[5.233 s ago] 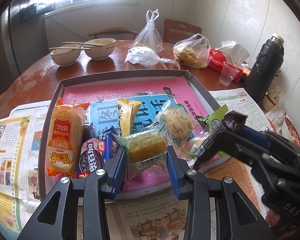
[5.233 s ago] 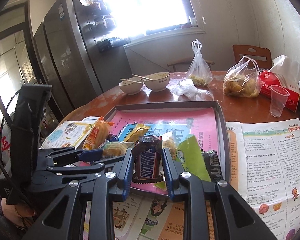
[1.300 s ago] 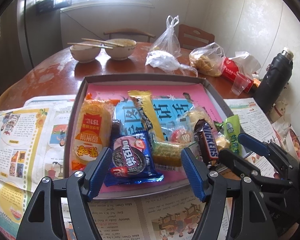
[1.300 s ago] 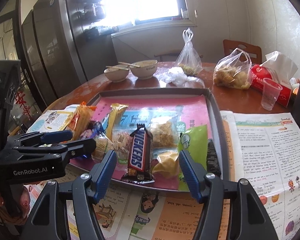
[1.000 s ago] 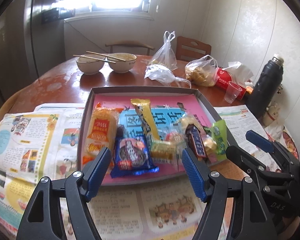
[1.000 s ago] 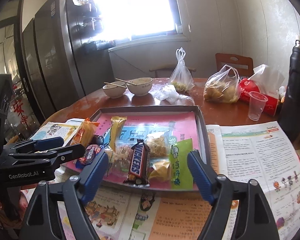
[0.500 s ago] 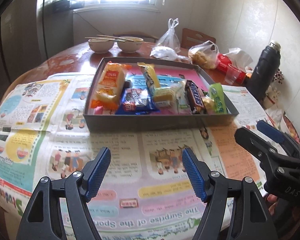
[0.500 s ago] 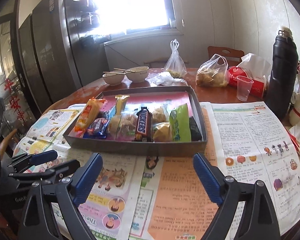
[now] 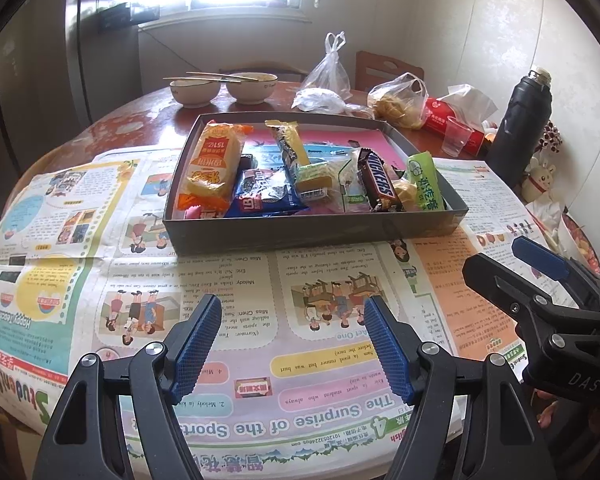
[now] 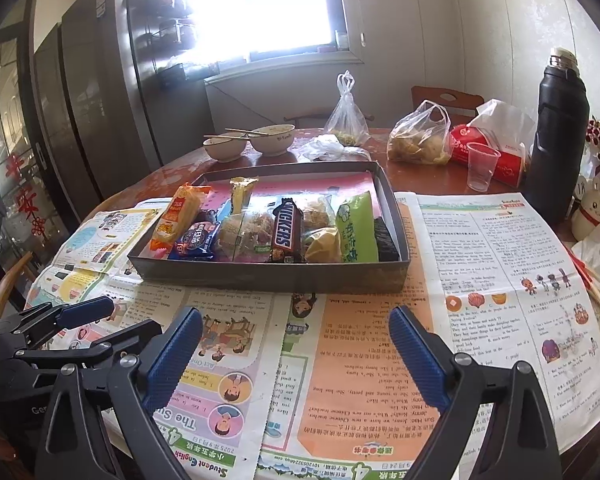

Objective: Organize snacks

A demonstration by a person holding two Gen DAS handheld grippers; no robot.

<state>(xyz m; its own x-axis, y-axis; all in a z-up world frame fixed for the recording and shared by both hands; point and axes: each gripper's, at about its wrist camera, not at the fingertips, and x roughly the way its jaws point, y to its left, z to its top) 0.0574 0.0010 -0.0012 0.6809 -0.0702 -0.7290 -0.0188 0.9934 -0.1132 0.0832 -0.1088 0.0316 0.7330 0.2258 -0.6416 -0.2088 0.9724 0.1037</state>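
A grey tray (image 9: 312, 232) sits on the newspaper-covered table, holding several snacks in a row: an orange bread pack (image 9: 214, 164), a blue cookie pack (image 9: 260, 196), a Snickers bar (image 9: 378, 182) and a green pack (image 9: 424, 184). My left gripper (image 9: 292, 308) hovers open over the newspaper, short of the tray's front wall, with nothing between its blue pads. My right gripper (image 10: 295, 316) is likewise back from the tray (image 10: 268, 276); its jaws are opening wide and are empty. Each gripper shows at the edge of the other's view, the right gripper (image 9: 496, 254) and the left gripper (image 10: 128, 316).
Newspapers (image 9: 240, 320) cover the near half of the round table. Behind the tray stand two bowls with chopsticks (image 9: 224, 86), plastic bags of food (image 9: 396, 98), a red tissue pack (image 10: 496, 152), a clear cup (image 10: 482, 166) and a tall black flask (image 10: 556, 140). A chair and a fridge stand beyond.
Both grippers have drawn back from the tray toward the table's near edge. The Snickers bar and the yellow cake pack they held earlier now lie in the tray. The right jaws have widened.
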